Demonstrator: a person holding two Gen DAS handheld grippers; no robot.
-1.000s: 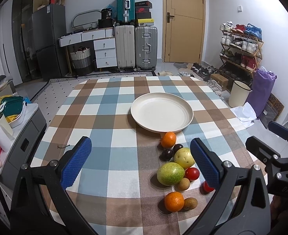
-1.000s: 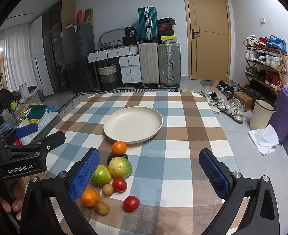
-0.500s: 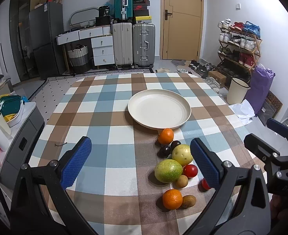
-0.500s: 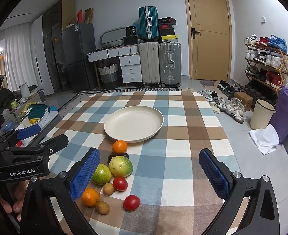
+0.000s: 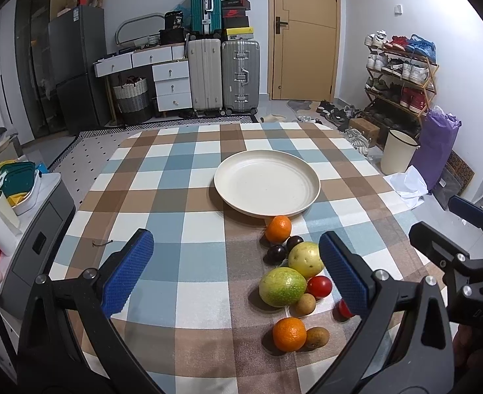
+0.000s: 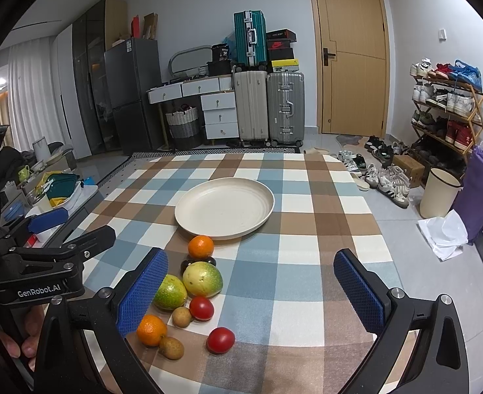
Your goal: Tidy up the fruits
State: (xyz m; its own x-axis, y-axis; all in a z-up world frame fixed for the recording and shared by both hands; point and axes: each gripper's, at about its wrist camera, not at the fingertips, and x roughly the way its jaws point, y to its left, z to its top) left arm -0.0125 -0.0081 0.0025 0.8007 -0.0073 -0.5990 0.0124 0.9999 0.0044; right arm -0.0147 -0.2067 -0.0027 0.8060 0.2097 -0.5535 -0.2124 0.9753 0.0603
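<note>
A cream plate [image 5: 267, 182] [image 6: 224, 207] lies bare in the middle of the checked tablecloth. In front of it sits a cluster of fruit: an orange [image 5: 278, 229] [image 6: 201, 247] against the rim, two dark plums [image 5: 276, 253], a yellow-green fruit [image 5: 305, 255] [image 6: 202, 279], a green fruit [image 5: 282, 286] [image 6: 169, 292], red tomatoes [image 5: 319, 286] [image 6: 220, 339], small brown fruits [image 5: 305, 304] and a second orange [image 5: 289, 334] [image 6: 151, 329]. My left gripper [image 5: 235, 272] hovers open above the near table, left of the cluster. My right gripper [image 6: 251, 290] is open too, over the cluster's right side.
The table [image 5: 162, 177] ends at a floor edge on the right. A side cabinet with containers [image 5: 18, 193] stands at the left. Suitcases [image 5: 223, 75], drawers and a door stand beyond. A shoe rack [image 6: 445, 111] and a bin [image 6: 440, 192] stand at the right.
The left wrist view has shifted a little, so the plate and fruit sit slightly lower and further left. Both grippers stay open and the fruit has not moved.
</note>
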